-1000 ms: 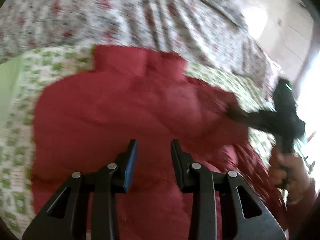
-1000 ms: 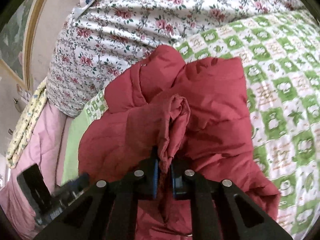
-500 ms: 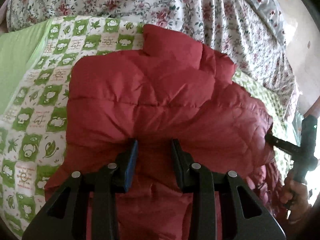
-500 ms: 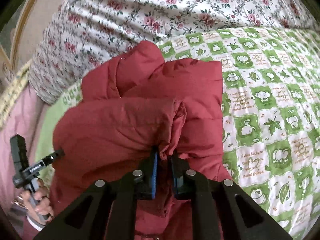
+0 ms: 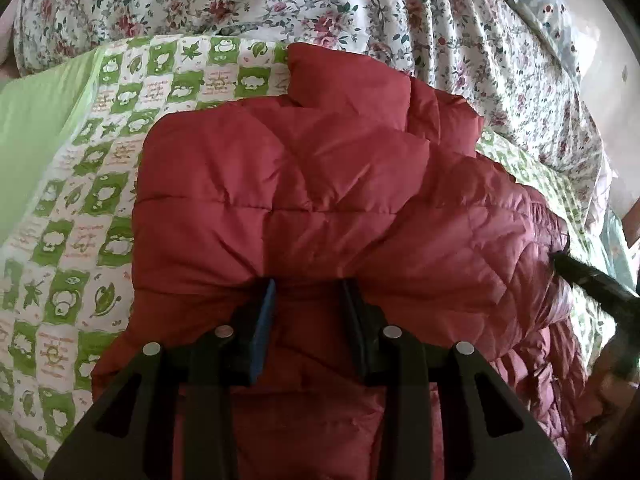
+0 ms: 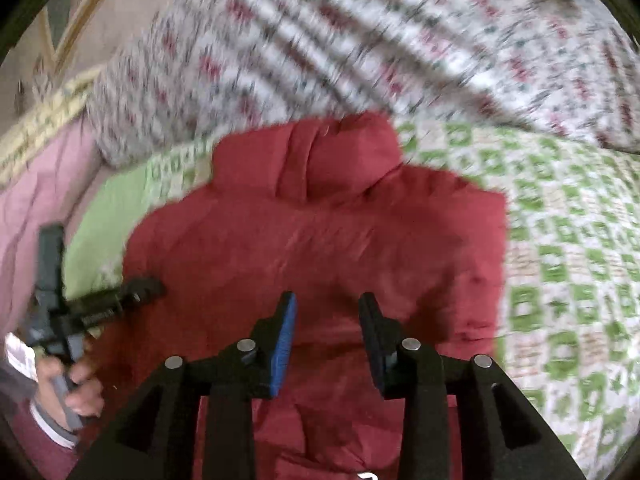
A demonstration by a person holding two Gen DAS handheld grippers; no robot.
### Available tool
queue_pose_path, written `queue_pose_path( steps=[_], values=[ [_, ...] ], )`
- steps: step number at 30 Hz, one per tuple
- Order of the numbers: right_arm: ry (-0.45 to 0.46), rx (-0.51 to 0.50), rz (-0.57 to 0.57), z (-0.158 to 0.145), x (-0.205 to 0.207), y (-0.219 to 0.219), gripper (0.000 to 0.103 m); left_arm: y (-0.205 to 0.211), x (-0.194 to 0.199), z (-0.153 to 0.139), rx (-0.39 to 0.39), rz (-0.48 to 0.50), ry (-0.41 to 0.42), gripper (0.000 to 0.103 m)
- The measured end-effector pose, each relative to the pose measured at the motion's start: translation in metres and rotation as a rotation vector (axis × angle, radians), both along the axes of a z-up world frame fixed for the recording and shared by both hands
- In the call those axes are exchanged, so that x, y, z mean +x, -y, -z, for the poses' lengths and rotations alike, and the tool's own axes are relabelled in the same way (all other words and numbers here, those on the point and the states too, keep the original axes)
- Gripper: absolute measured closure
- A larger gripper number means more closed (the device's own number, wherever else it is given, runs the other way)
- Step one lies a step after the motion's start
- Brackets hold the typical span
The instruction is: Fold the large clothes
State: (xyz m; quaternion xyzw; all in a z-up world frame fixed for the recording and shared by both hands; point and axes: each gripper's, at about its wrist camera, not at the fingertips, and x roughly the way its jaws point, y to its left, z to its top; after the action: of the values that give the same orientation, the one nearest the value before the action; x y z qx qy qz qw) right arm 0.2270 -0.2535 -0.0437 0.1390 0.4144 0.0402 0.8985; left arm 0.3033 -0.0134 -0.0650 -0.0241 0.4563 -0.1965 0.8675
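A red padded jacket [image 5: 312,184] lies folded on a green-and-white patterned sheet [image 5: 80,208], collar toward the far side. My left gripper [image 5: 310,292] is open, its tips set down on the jacket's near part, where the fabric puckers around them. In the blurred right wrist view it shows at the jacket's [image 6: 320,240] left edge as the left gripper [image 6: 156,286], with a hand [image 6: 76,392] on its handle. My right gripper [image 6: 328,300] hangs over the jacket with its jaws opening and nothing gripped between them. The right gripper [image 5: 558,258] reaches the jacket's right edge.
A bulky floral duvet [image 5: 360,12] is piled along the far side of the bed. A plain green sheet [image 5: 32,152] lies to the left, and pink bedding [image 6: 36,200] beyond it. A wall and a pale frame [image 6: 80,12] stand behind the bed.
My right gripper let go of the jacket fold it pinched, and its jaws spread as it swung across. The fold now lies flat. My left gripper came down onto the jacket.
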Motion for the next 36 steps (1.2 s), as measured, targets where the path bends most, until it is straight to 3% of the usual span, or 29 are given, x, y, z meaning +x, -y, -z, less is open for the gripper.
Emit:
queue_pose_path(
  steps=[4,10,12,15,22,26,32,36],
  values=[
    [-0.054,-0.005,0.013,0.034,0.011,0.002,0.07,0.001,-0.002,-0.003,0.034,0.016,0.001,0.072],
    [-0.074,-0.002,0.009,0.041,0.011,0.005,0.07,0.006,-0.018,-0.031,0.025,0.076,0.086,0.072],
    [-0.076,-0.003,0.008,0.041,0.012,0.004,0.07,0.008,-0.013,-0.028,0.059,0.058,0.068,0.072],
    [-0.077,0.026,0.007,0.041,0.012,0.008,0.07,0.008,0.005,-0.004,0.09,0.046,-0.029,0.072],
    [-0.029,0.021,0.047,0.017,-0.001,0.013,0.068,0.009,0.008,0.004,0.111,0.056,-0.034,0.071],
    [-0.093,0.027,0.048,0.039,0.006,0.02,0.069,0.006,0.007,0.003,0.1,0.066,-0.043,0.072],
    [-0.098,0.033,0.042,0.046,0.007,0.02,0.07,-0.001,0.01,0.006,0.057,0.06,-0.065,0.072],
    [-0.092,0.051,0.043,0.047,0.008,0.021,0.07,0.001,0.009,0.007,0.072,0.057,-0.059,0.072]
  ],
)
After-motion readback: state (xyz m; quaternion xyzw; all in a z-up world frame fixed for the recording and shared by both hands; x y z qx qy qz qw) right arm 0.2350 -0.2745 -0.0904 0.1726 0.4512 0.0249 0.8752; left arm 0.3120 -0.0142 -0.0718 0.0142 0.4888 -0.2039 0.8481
